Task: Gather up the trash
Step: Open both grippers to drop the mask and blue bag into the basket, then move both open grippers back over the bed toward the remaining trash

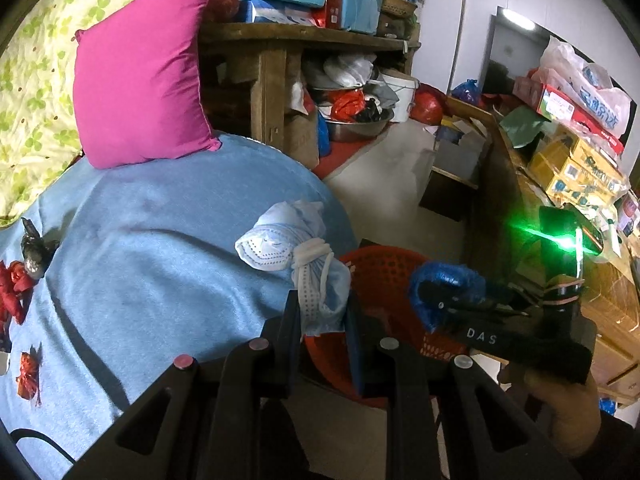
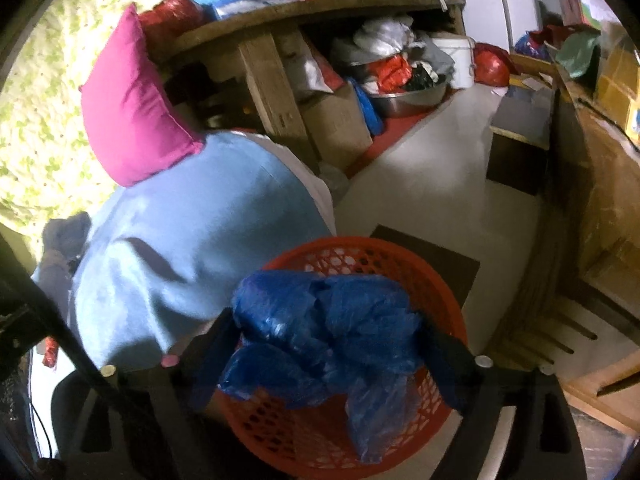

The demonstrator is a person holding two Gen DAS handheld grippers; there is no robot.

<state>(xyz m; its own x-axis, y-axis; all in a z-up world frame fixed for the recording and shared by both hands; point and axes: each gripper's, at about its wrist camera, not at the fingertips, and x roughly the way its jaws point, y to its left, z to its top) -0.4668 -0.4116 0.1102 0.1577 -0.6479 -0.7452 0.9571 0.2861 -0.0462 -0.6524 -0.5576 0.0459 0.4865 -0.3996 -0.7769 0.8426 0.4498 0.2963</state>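
Note:
My left gripper [image 1: 322,312] is shut on a bundle of pale blue face masks [image 1: 288,248] tied with their white loops, held at the bed's edge beside the orange mesh basket [image 1: 384,272]. My right gripper [image 2: 332,340] is shut on a crumpled blue plastic bag [image 2: 332,336] and holds it over the orange basket [image 2: 444,280]. The right gripper with the blue bag [image 1: 444,280] also shows in the left wrist view, above the basket. On the blue blanket [image 1: 160,240] lie red wrappers [image 1: 14,292], a small red wrapper [image 1: 29,376] and a dark foil scrap [image 1: 34,248].
A magenta pillow [image 1: 140,80] leans on a floral quilt [image 1: 36,80]. A cluttered wooden shelf [image 1: 304,36] with boxes, bags and a metal basin [image 1: 360,126] stands behind. A wooden cabinet [image 1: 520,208] with cartons is at the right. White floor [image 2: 420,184] lies between.

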